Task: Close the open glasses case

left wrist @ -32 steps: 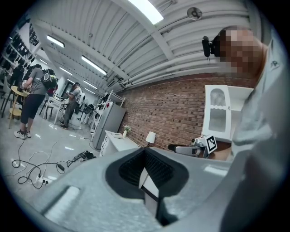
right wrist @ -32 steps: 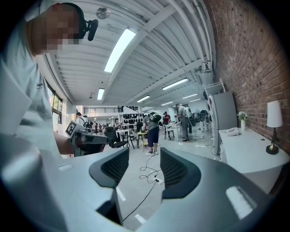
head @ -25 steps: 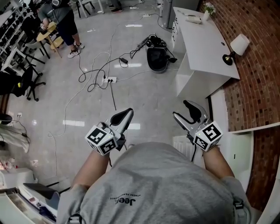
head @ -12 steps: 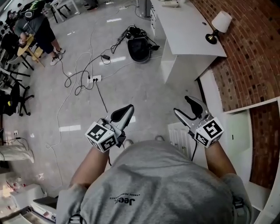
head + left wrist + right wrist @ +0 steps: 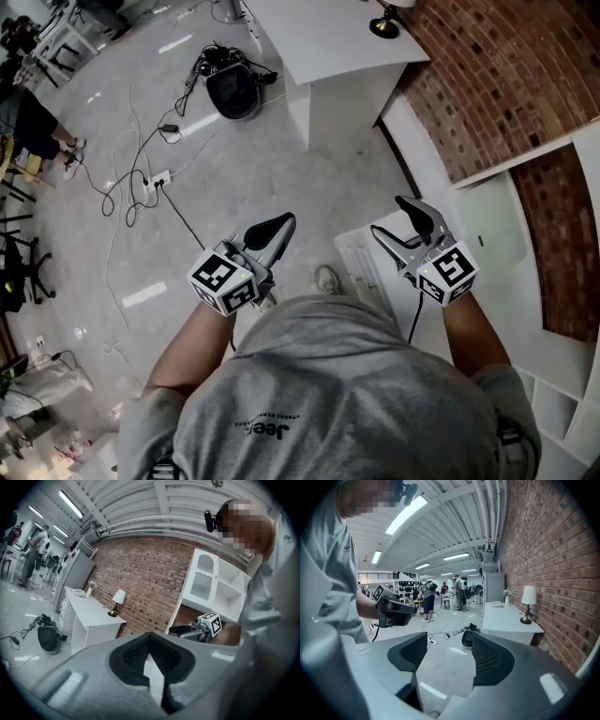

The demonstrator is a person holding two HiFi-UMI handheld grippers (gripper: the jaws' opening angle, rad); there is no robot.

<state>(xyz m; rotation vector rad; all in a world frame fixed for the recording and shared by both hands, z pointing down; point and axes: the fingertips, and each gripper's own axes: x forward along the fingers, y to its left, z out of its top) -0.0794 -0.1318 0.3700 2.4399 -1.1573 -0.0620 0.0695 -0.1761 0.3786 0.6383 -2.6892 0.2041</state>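
No glasses case shows in any view. My left gripper [image 5: 277, 227] is held in front of the person's chest above the floor; its black pads [image 5: 161, 656] meet at the tips, so it is shut and empty. My right gripper [image 5: 394, 219] is held level beside it, to the right. Its jaws stand apart and are opening, with only the floor between them [image 5: 447, 646]. Each gripper shows in the other's view: the right gripper [image 5: 186, 631] before the white shelf unit, the left gripper [image 5: 396, 613] before the open hall.
A white desk [image 5: 328, 47] with a lamp [image 5: 384, 23] stands against the brick wall [image 5: 487, 75]. A white shelf unit [image 5: 525, 244] is at the right. A black bag [image 5: 232, 89], cables and a power strip [image 5: 155, 178] lie on the floor. People stand far off [image 5: 427, 599].
The person has turned: the desk and bag slid to the upper left of the head view and the white shelf unit came in at the right. Both grippers stayed before the chest.
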